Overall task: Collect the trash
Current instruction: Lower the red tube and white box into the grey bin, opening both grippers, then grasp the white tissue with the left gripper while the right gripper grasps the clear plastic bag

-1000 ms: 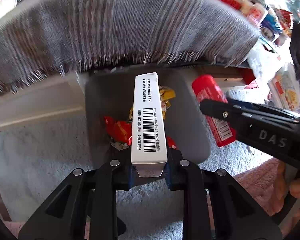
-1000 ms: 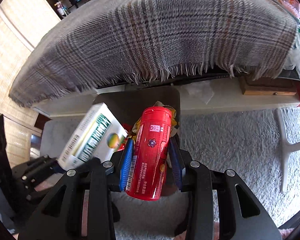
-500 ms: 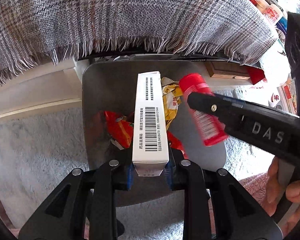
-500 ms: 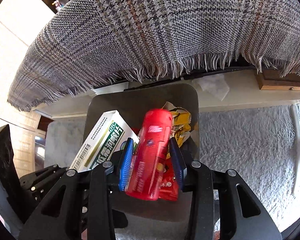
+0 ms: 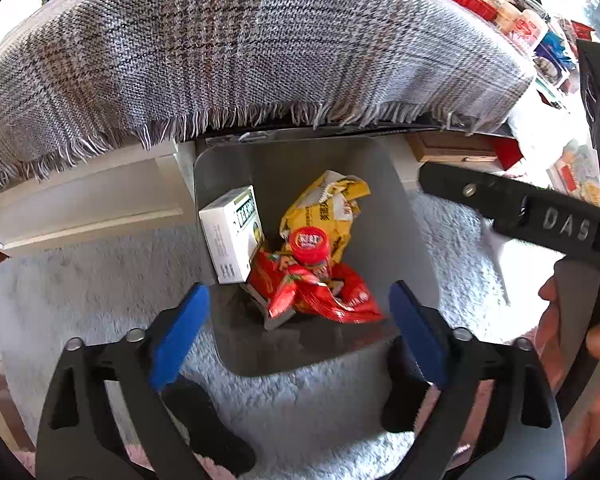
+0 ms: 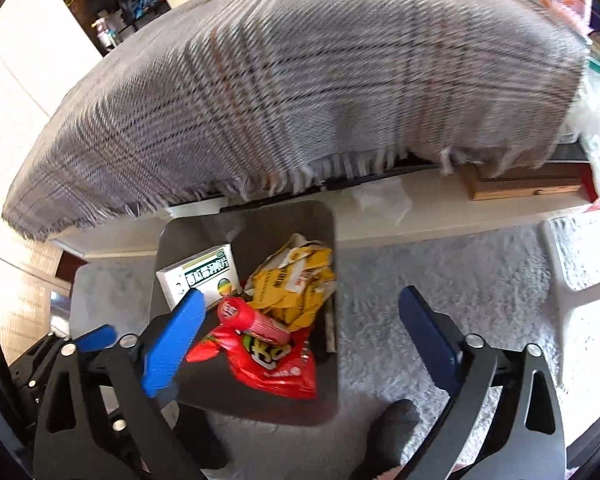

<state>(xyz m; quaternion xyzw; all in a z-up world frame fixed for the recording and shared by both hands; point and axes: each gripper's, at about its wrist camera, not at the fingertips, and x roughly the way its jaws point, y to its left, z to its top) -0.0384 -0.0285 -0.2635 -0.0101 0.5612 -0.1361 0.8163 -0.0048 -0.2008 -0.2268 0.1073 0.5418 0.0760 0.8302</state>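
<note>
A grey trash bin (image 5: 416, 240) stands on the pale rug, also in the right wrist view (image 6: 332, 396). Inside lie a white box (image 5: 230, 236) (image 6: 202, 276), a red bottle (image 5: 312, 246) (image 6: 252, 320), a yellow wrapper (image 5: 328, 208) (image 6: 296, 292) and a red wrapper (image 5: 324, 296) (image 6: 276, 364). My left gripper (image 5: 300, 324) is open and empty above the bin's near edge. My right gripper (image 6: 300, 340) is open and empty above the bin; it also shows at the right of the left wrist view (image 5: 512, 208).
A table under a grey plaid fringed cloth (image 5: 240, 52) (image 6: 300, 80) overhangs the bin's far side. A wooden box (image 5: 456, 148) (image 6: 528, 184) sits on the white base below it. A foot in a dark sock (image 6: 392, 428) is on the rug.
Both grippers have opened. The white box has dropped from my left gripper and the red bottle from my right gripper into the bin. Both grippers have risen.
</note>
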